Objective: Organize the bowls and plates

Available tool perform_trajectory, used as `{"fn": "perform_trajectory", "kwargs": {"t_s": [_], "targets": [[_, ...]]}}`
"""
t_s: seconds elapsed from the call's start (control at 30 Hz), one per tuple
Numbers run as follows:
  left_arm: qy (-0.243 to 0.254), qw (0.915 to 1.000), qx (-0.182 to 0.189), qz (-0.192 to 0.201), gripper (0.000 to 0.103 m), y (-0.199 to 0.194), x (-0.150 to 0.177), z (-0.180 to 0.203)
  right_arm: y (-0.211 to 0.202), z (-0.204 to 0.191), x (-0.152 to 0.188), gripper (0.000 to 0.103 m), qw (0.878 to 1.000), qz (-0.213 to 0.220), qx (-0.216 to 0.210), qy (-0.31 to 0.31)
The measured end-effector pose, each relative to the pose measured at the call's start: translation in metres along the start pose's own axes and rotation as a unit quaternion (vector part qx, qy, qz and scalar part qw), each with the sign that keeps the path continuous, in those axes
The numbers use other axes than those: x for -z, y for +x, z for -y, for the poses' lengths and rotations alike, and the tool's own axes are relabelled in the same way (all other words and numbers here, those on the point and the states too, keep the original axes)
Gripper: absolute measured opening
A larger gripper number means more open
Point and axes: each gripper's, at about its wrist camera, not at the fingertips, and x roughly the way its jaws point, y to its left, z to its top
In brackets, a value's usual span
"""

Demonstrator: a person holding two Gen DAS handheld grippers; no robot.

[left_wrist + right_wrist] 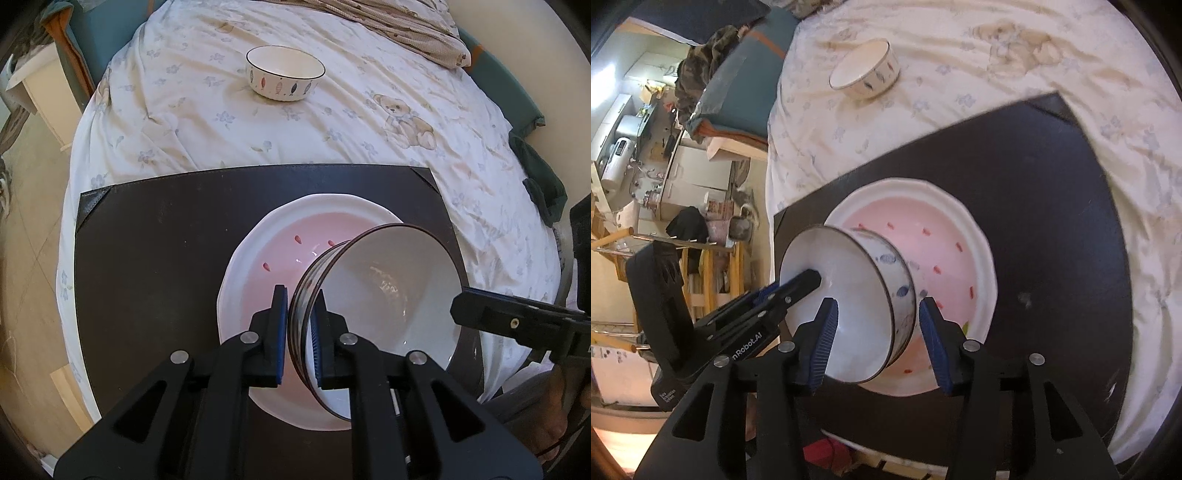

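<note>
A white bowl (388, 295) with a dark rim and fish print hangs tilted on its side over a pink plate (258, 258) with a white rim. My left gripper (299, 291) is shut on this bowl's rim, one pad inside and one outside. The plate lies on a dark mat (147, 258). In the right wrist view my right gripper (877, 306) is open and straddles the bowl's (849, 280) wall, with its pads clear of it. My left gripper (812, 277) shows there at the bowl's far rim. A second fish-print bowl (284, 72) stands upright on the sheet beyond the mat.
The mat lies on a bed with a bear-print sheet (406, 122). Teal padding (517, 96) edges the bed's far side. Tiled floor (29, 258) drops off at the left. Cluttered shelves and counters (646, 147) stand beyond. A person's hand (561, 417) shows at lower right.
</note>
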Motion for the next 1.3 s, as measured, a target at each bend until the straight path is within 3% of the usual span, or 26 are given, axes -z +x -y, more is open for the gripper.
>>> {"fn": "perform_trajectory", "kwargs": {"t_s": [0.1,0.2,0.33,0.7,0.87,0.97,1.07,1.1,1.2,1.3], "targets": [[-0.003,1.0000,0.000,-0.002,0.010,-0.001,-0.001,0.000,-0.001,-0.005,-0.001,0.031,1.000,0.011,0.003,-0.020],[-0.008,0.9999,0.003,-0.005,0.010,-0.004,0.000,-0.001,0.002,-0.005,-0.003,0.024,0.999,0.017,0.017,-0.026],[-0.018,0.9996,0.017,0.010,0.010,-0.017,0.000,-0.004,0.005,-0.002,-0.005,0.023,0.999,0.018,0.030,-0.024],[-0.012,0.9998,0.006,0.017,0.009,-0.014,-0.003,-0.002,0.016,-0.002,-0.005,0.023,0.997,0.013,0.065,-0.035],[0.011,0.9986,-0.020,0.048,0.010,-0.032,0.001,0.006,0.007,-0.009,-0.005,0.023,0.998,0.030,0.042,-0.045],[-0.005,0.9978,-0.026,0.062,0.010,-0.041,0.000,0.001,0.001,-0.014,-0.005,0.023,0.997,0.043,0.037,-0.049],[-0.022,0.9958,-0.034,0.082,0.022,-0.051,-0.003,-0.006,-0.004,-0.016,-0.006,0.027,0.997,0.052,0.030,-0.047],[-0.029,0.9947,-0.038,0.091,0.032,-0.054,-0.004,-0.008,-0.006,-0.018,-0.006,0.027,0.997,0.055,0.030,-0.050],[-0.057,0.9889,-0.052,0.127,0.045,-0.066,-0.007,-0.019,-0.011,-0.025,-0.007,0.027,0.995,0.069,0.038,-0.065],[-0.084,0.9799,-0.076,0.165,0.065,-0.074,-0.020,-0.027,-0.016,-0.031,-0.017,0.030,0.995,0.067,0.034,-0.070]]}}
